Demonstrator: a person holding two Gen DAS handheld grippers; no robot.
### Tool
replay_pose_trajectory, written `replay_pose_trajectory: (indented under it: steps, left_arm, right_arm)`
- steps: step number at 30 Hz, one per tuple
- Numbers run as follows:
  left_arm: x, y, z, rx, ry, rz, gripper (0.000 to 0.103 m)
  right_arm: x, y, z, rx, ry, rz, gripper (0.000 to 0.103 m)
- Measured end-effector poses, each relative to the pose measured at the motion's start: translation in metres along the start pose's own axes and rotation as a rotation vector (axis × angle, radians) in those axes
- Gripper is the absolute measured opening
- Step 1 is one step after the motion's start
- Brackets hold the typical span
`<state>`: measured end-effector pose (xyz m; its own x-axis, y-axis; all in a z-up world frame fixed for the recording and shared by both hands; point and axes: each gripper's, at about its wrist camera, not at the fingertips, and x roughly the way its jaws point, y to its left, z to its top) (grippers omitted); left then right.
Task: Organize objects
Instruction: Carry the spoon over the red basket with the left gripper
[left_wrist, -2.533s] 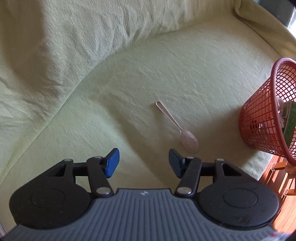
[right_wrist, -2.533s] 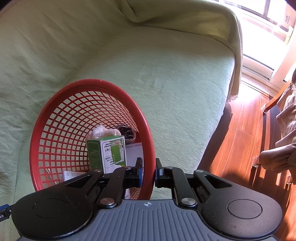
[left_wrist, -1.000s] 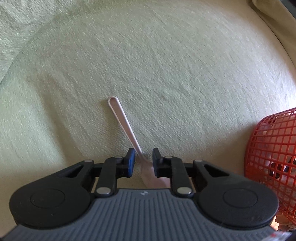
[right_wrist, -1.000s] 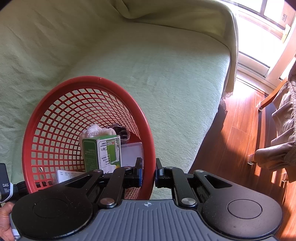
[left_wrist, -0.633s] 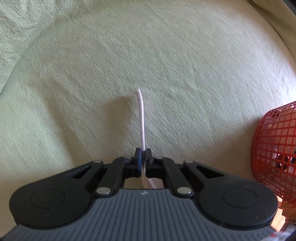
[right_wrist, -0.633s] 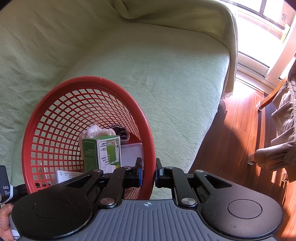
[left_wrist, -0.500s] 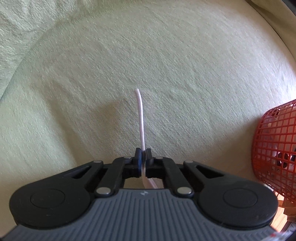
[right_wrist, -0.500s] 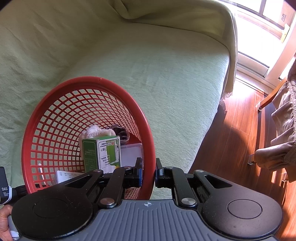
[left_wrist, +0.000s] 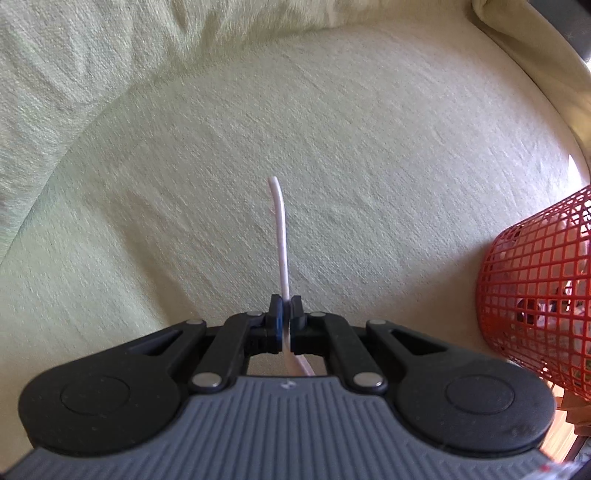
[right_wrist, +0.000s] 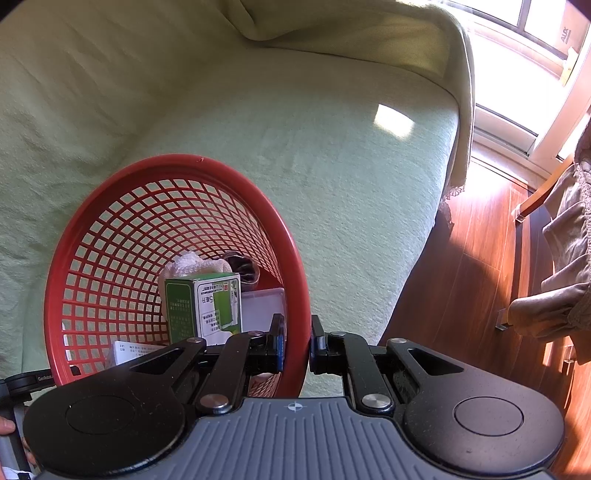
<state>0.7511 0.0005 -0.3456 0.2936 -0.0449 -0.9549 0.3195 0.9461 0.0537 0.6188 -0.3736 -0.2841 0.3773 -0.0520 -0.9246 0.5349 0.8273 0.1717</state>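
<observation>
My left gripper (left_wrist: 285, 308) is shut on a pale plastic spoon (left_wrist: 280, 229). Its handle sticks out forward, edge on, above the green sofa seat, and its bowl end shows just behind the pads. The red mesh basket (left_wrist: 535, 295) stands at the right edge of the left wrist view. In the right wrist view my right gripper (right_wrist: 297, 343) is shut on the near rim of the red mesh basket (right_wrist: 177, 166), one finger inside and one outside. Inside lie a green and white carton (right_wrist: 203, 306), a white wad (right_wrist: 192, 264), a clear box and a white card.
A light green cover (left_wrist: 332, 147) drapes the sofa seat, backrest and armrest (right_wrist: 369, 40). Right of the sofa is a wooden floor (right_wrist: 472, 258) with a chair draped in brown cloth (right_wrist: 565, 258) and a sunlit window behind. A hand (right_wrist: 7, 428) shows at the lower left.
The left gripper closed on the spoon lying on the seat and has lifted it, so the seat looks farther off and the backrest has come into view. The right gripper and basket stay put.
</observation>
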Motion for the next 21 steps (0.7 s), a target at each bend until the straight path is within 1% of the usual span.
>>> replay_pose_trajectory:
  steps: [11, 21]
  left_arm:
    - [-0.066, -0.003, -0.012, 0.010, -0.075, -0.048, 0.001]
    - [-0.140, -0.044, -0.006, 0.094, -0.177, -0.142, 0.001]
  right_arm:
    - [-0.001, -0.001, -0.001, 0.010, -0.007, 0.012, 0.009]
    - [-0.002, 0.000, -0.003, 0.012, -0.014, 0.027, 0.008]
